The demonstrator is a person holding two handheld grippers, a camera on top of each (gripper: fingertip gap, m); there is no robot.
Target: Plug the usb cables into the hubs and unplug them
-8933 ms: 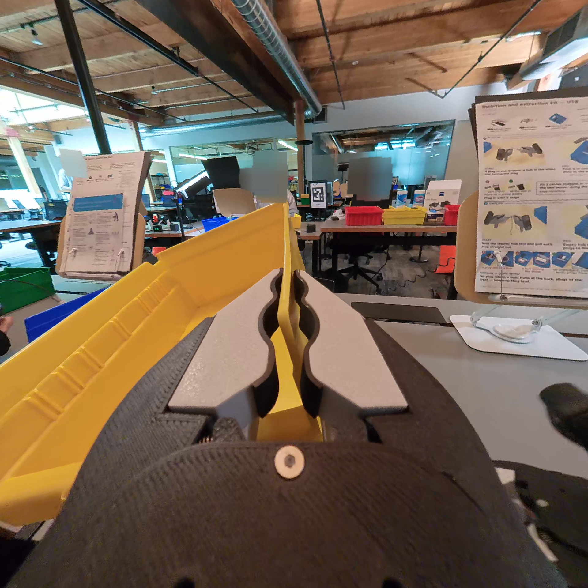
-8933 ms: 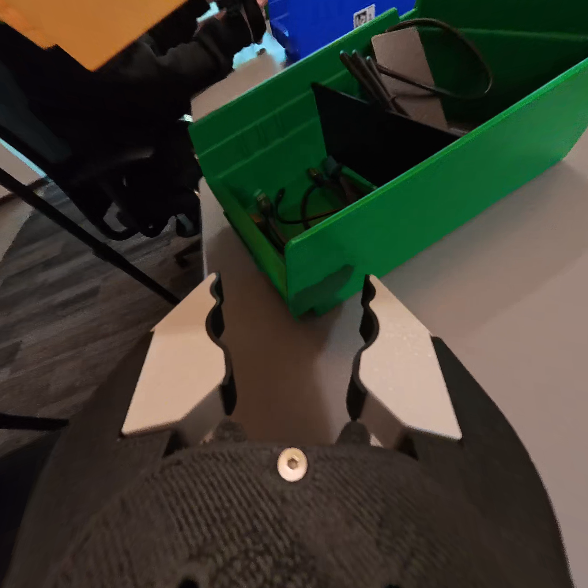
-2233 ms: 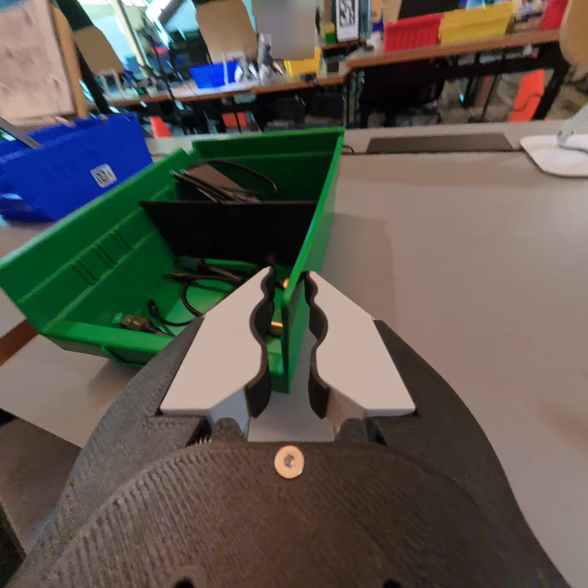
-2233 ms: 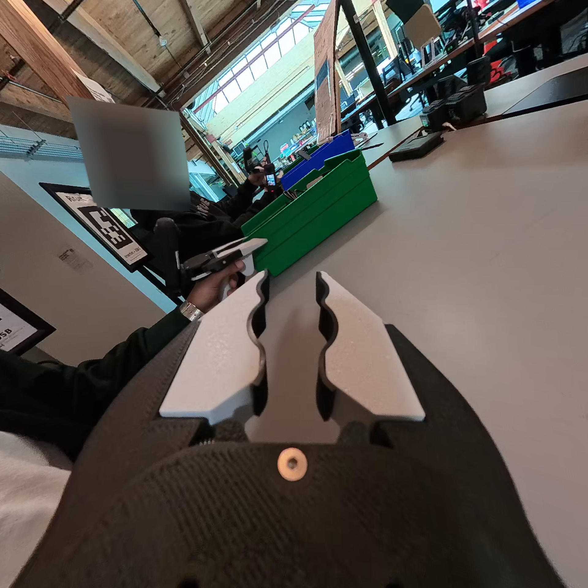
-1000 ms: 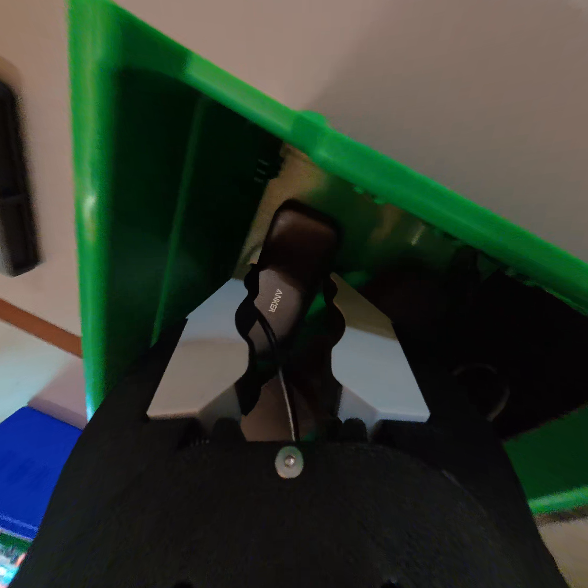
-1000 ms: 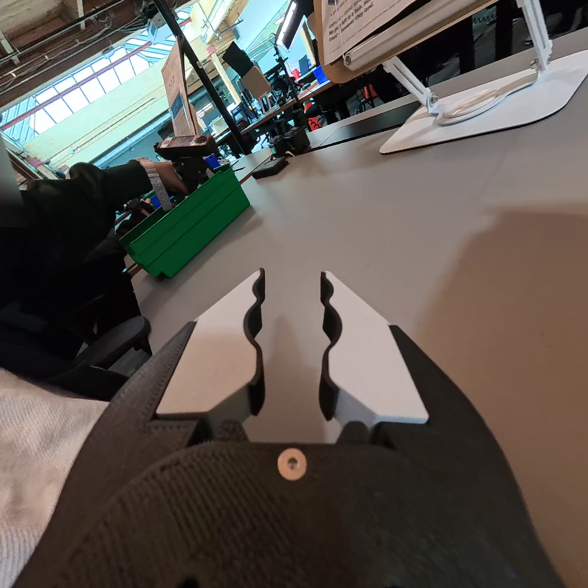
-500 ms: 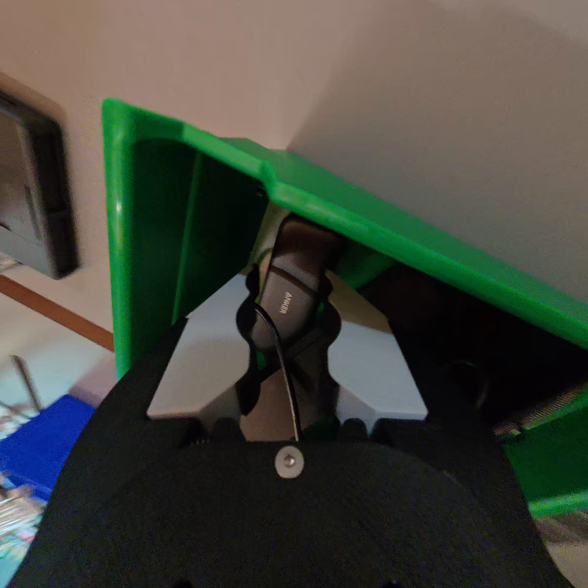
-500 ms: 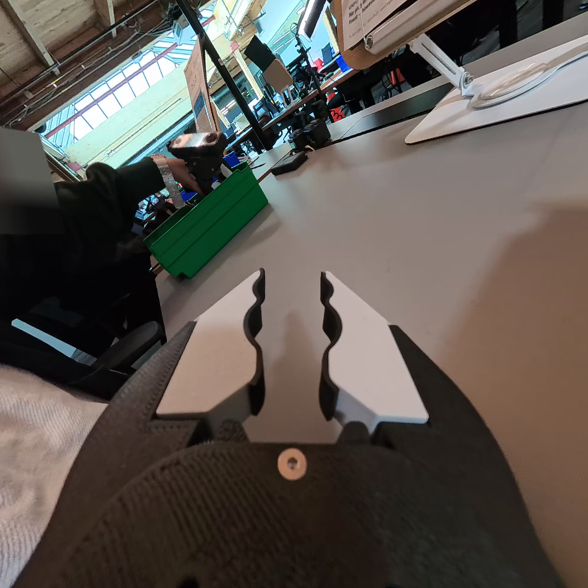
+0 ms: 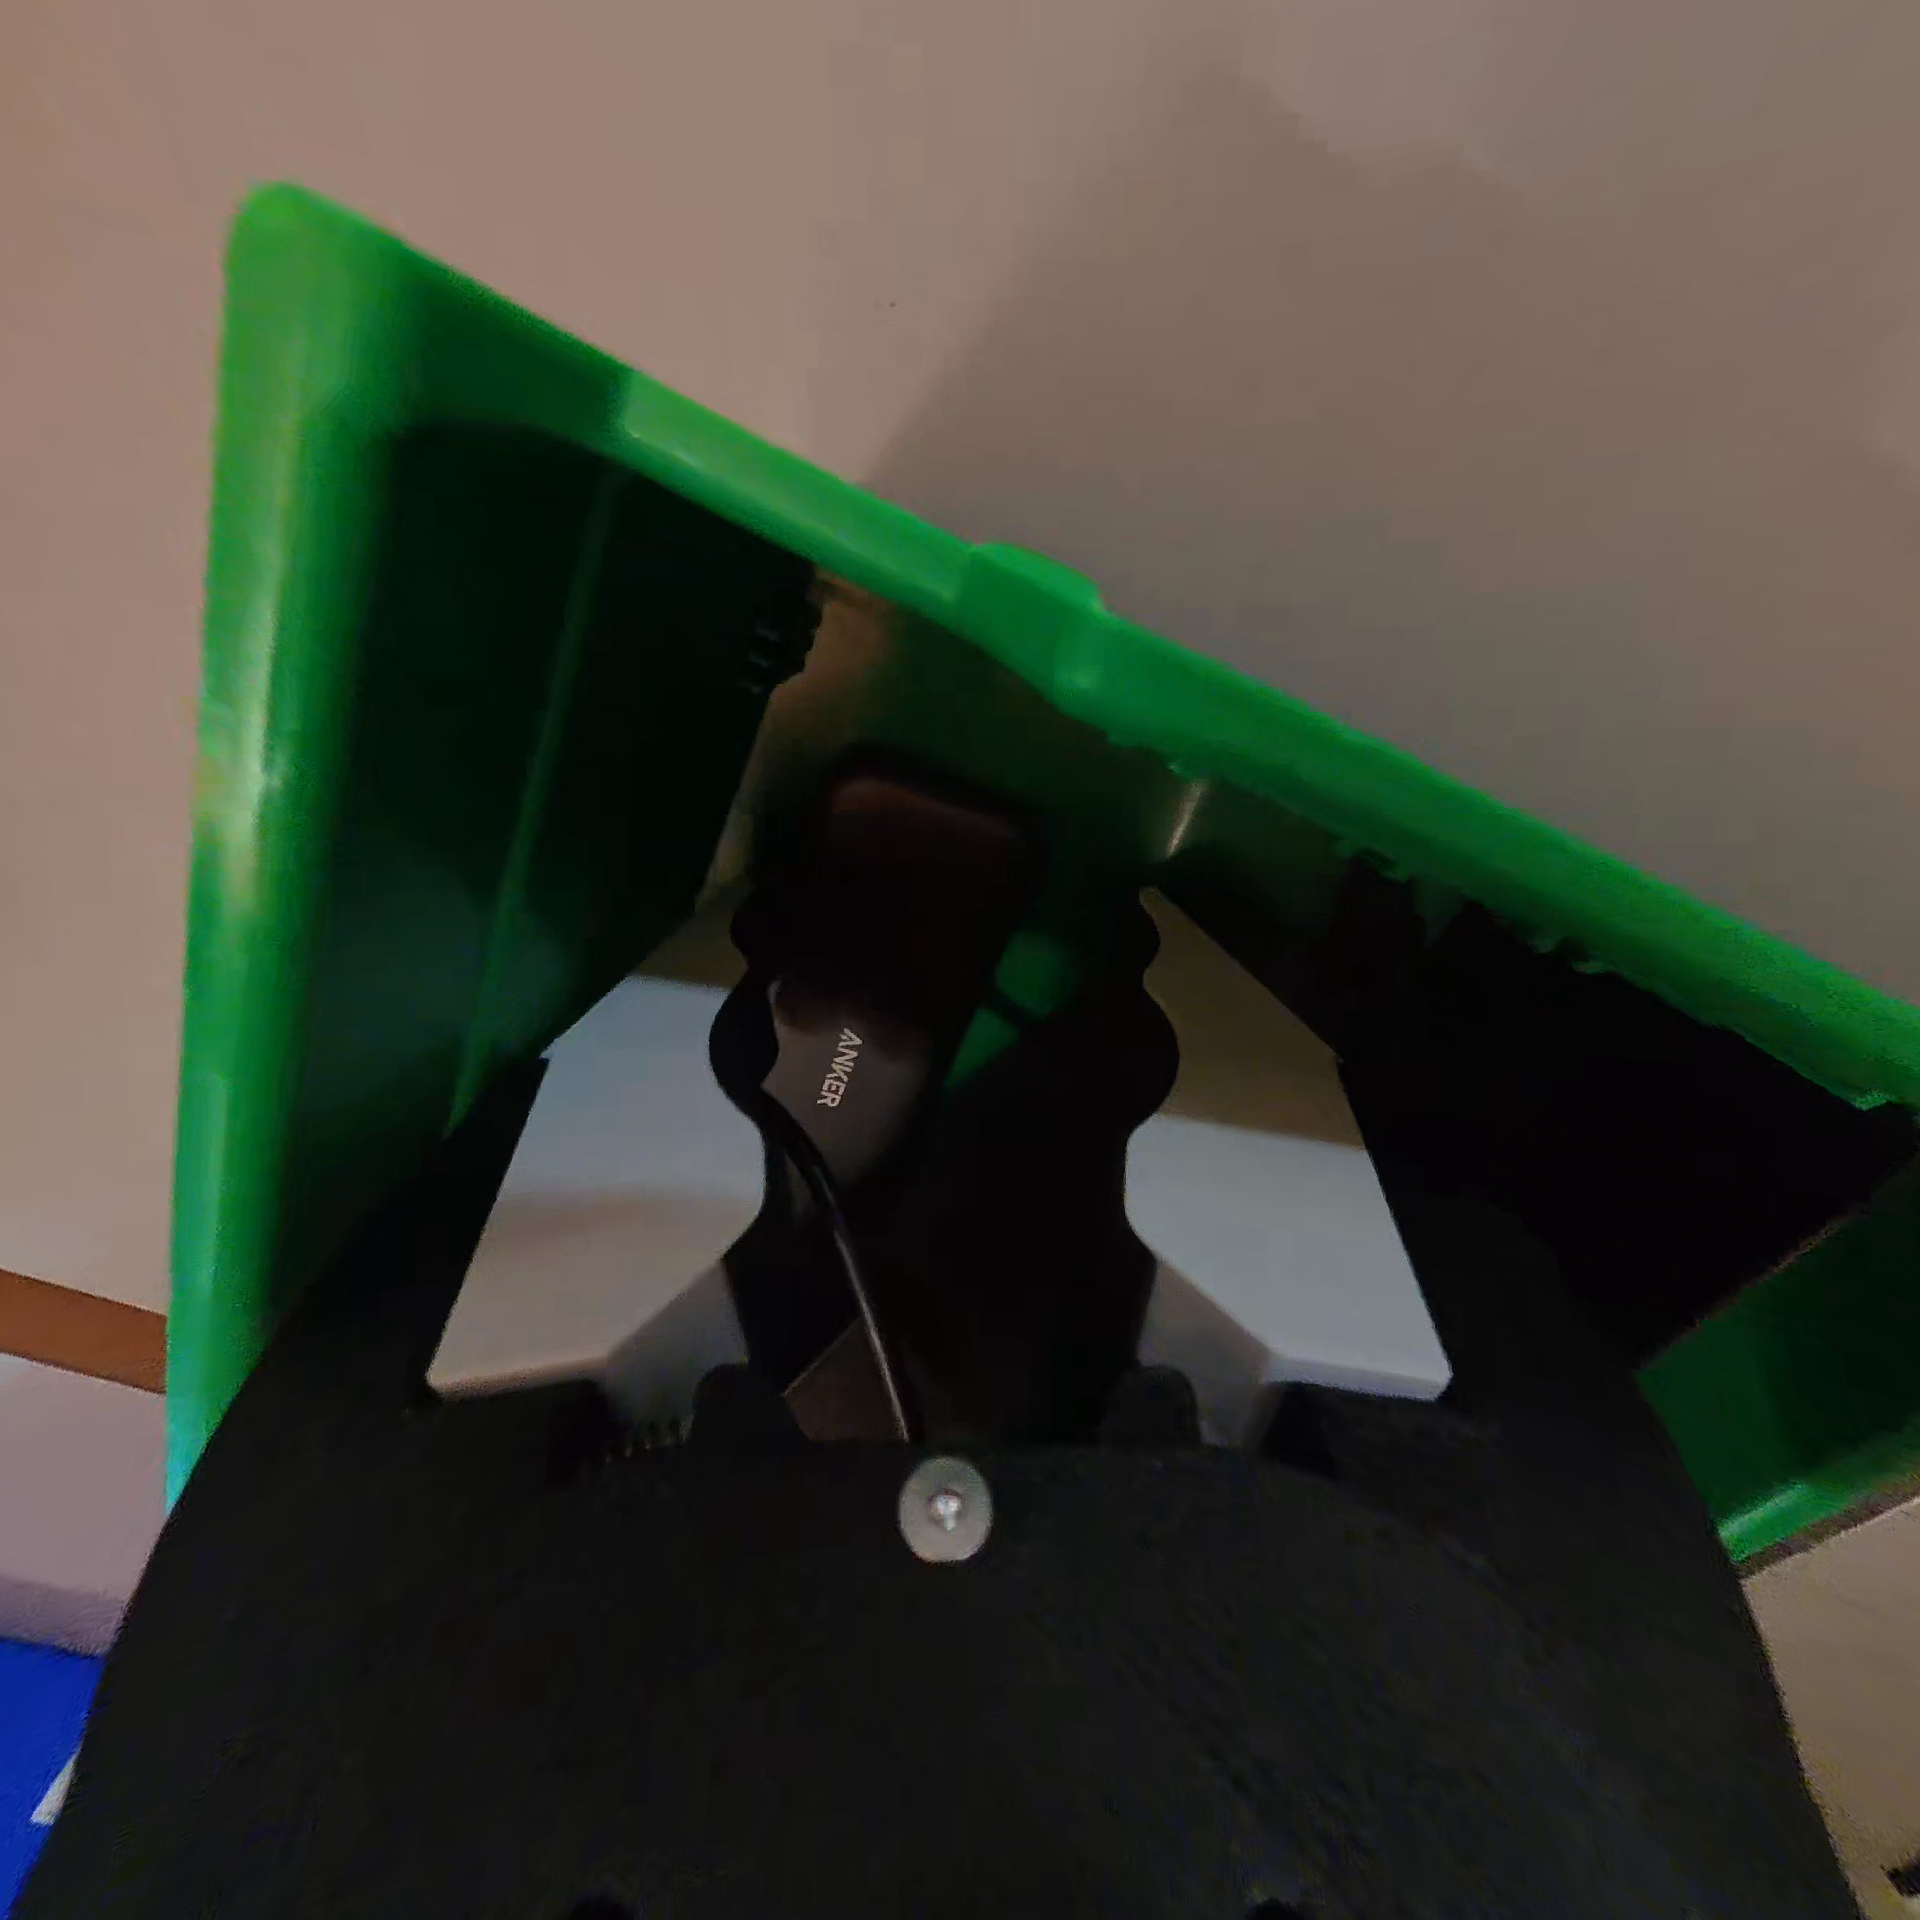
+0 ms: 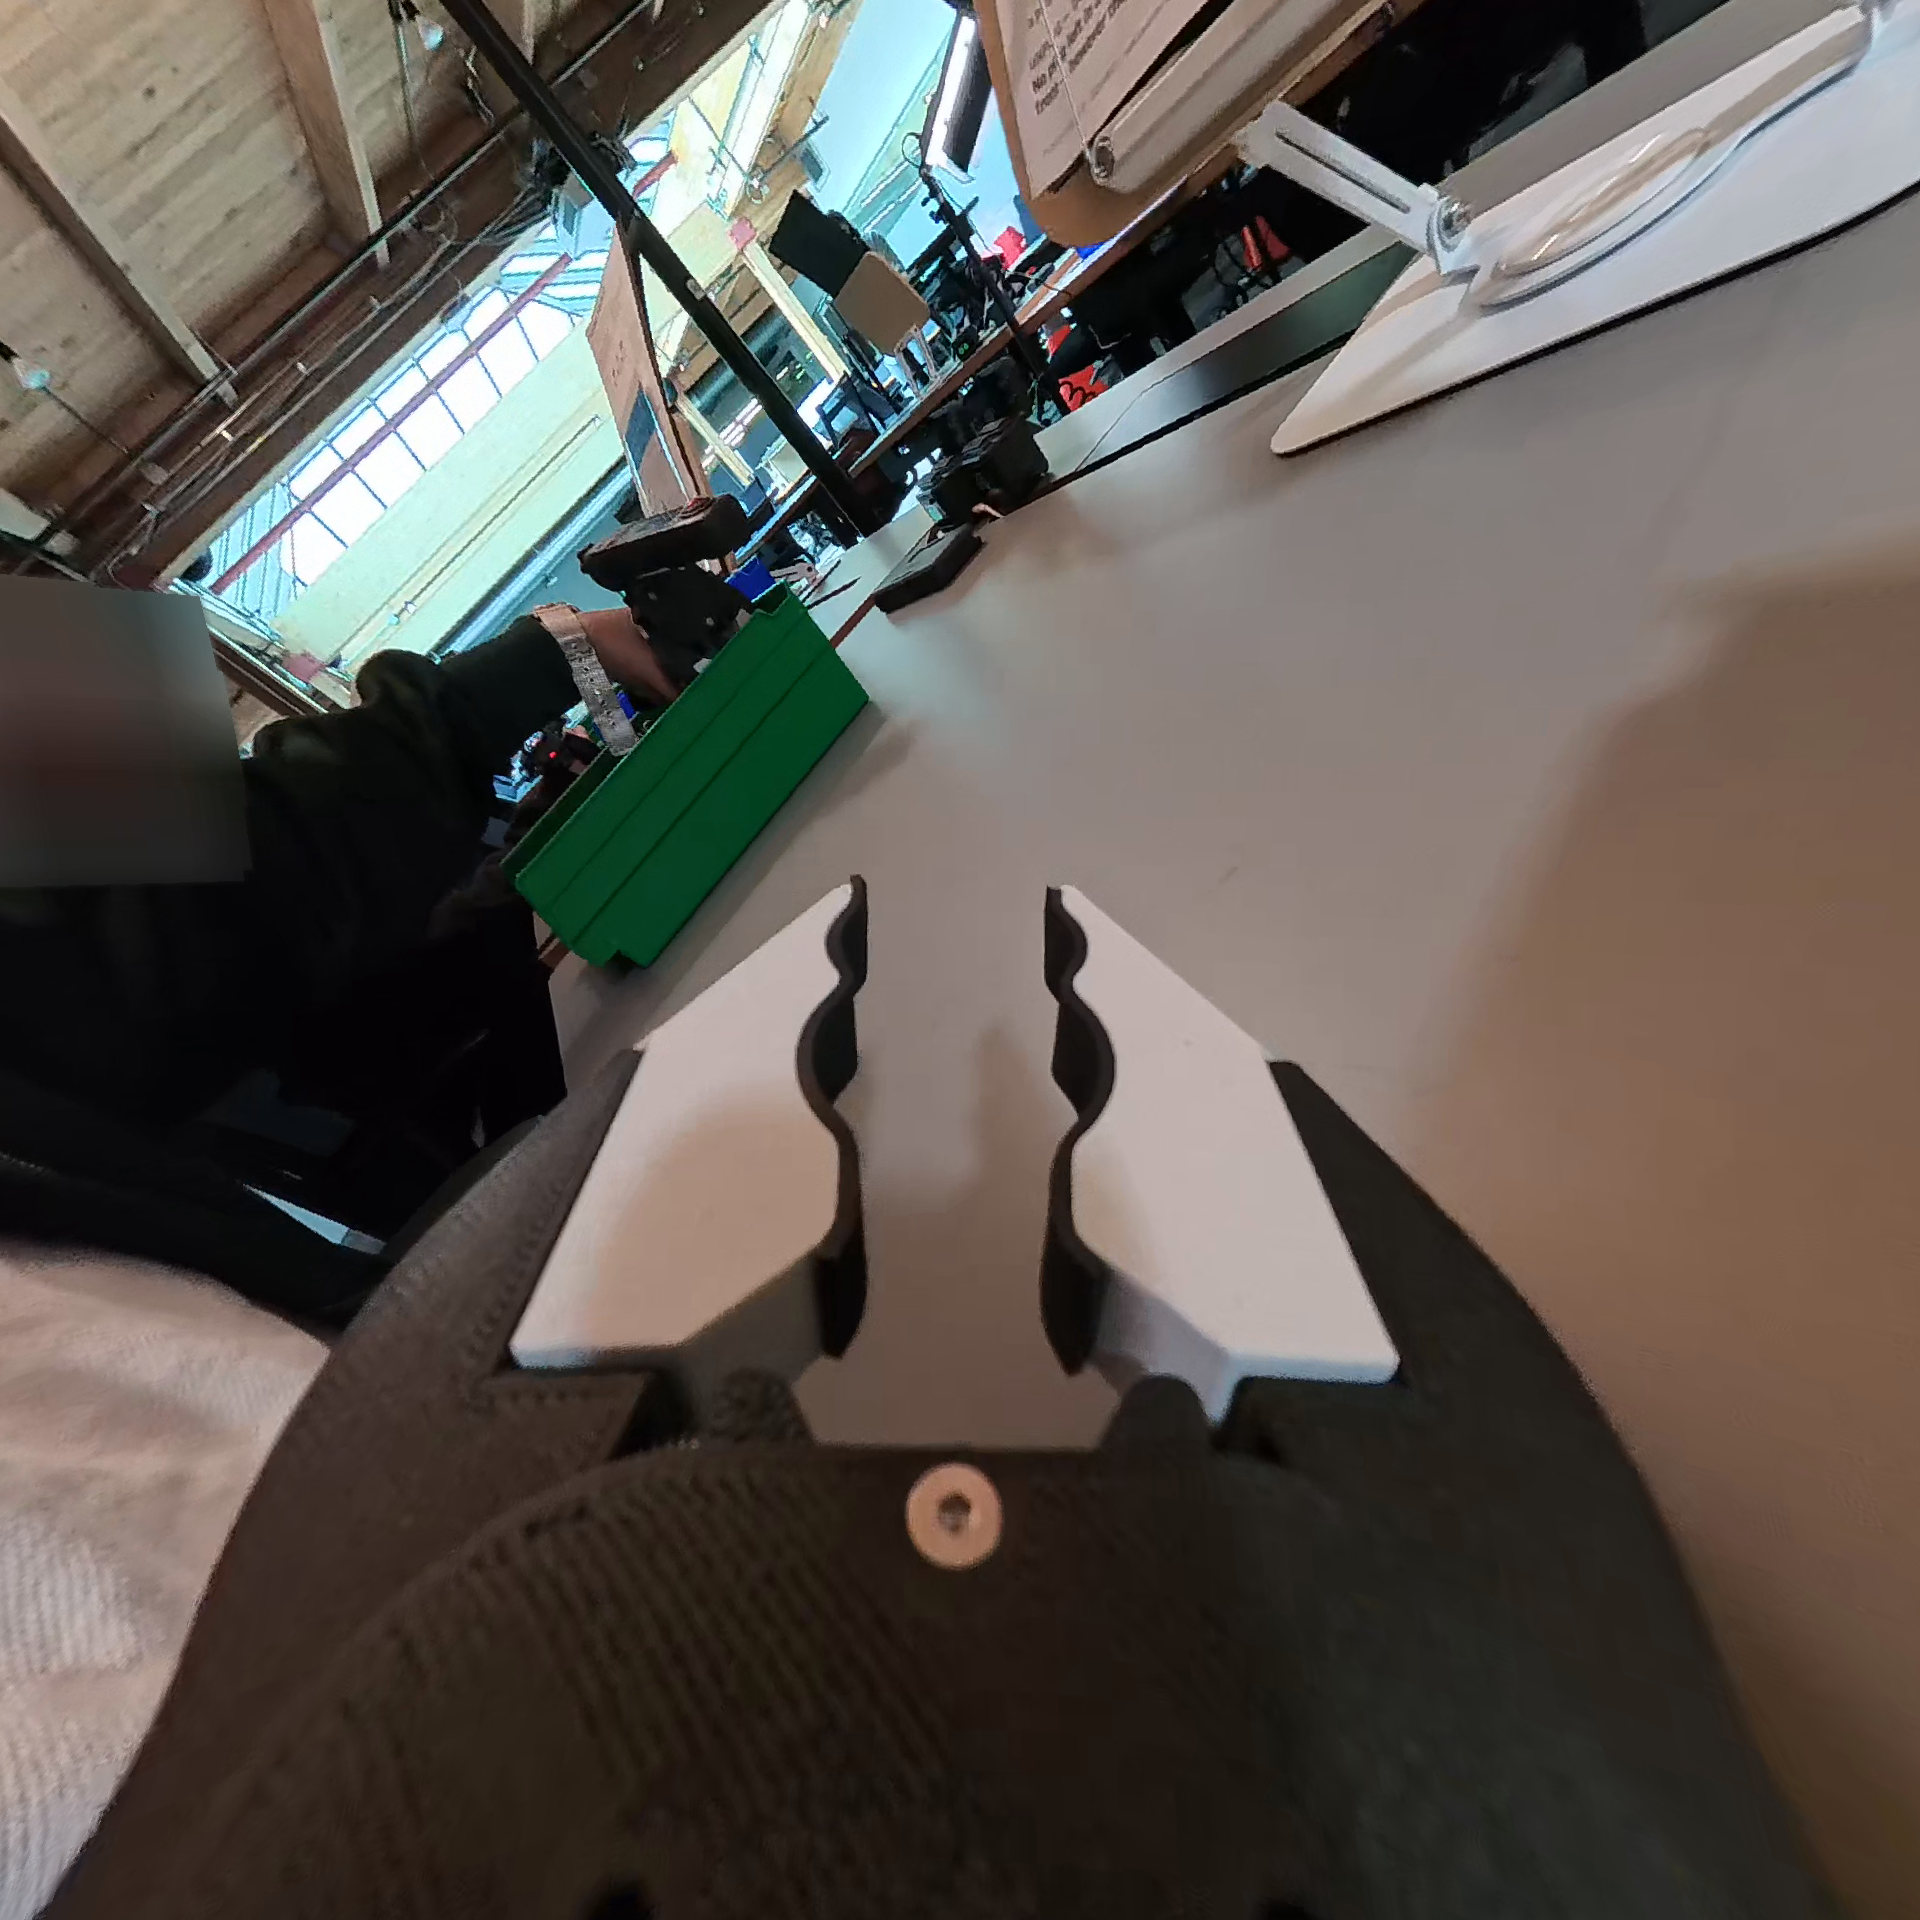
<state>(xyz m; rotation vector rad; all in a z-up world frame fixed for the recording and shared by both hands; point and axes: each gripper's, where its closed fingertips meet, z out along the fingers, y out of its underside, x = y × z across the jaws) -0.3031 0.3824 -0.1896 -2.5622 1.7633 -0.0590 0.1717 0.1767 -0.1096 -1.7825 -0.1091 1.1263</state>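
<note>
Hub [image 9: 883, 997], a dark slim body with a thin black cable [image 9: 852, 1278] trailing back from it, sits between the fingers of the left gripper [image 9: 940, 935], pressed against the left finger with a gap showing on the right, so whether they clamp it I cannot tell; it reaches down into the green bin [image 9: 1247, 686]. Nearer on the grey surface [image 10: 1351, 831], the right gripper [image 10: 951, 904] hovers low with its fingers [image 10: 717, 1164] apart and bare, the bin lying well beyond them to the far left, where a hand [image 10: 613, 649] holds the left gripper over it
</note>
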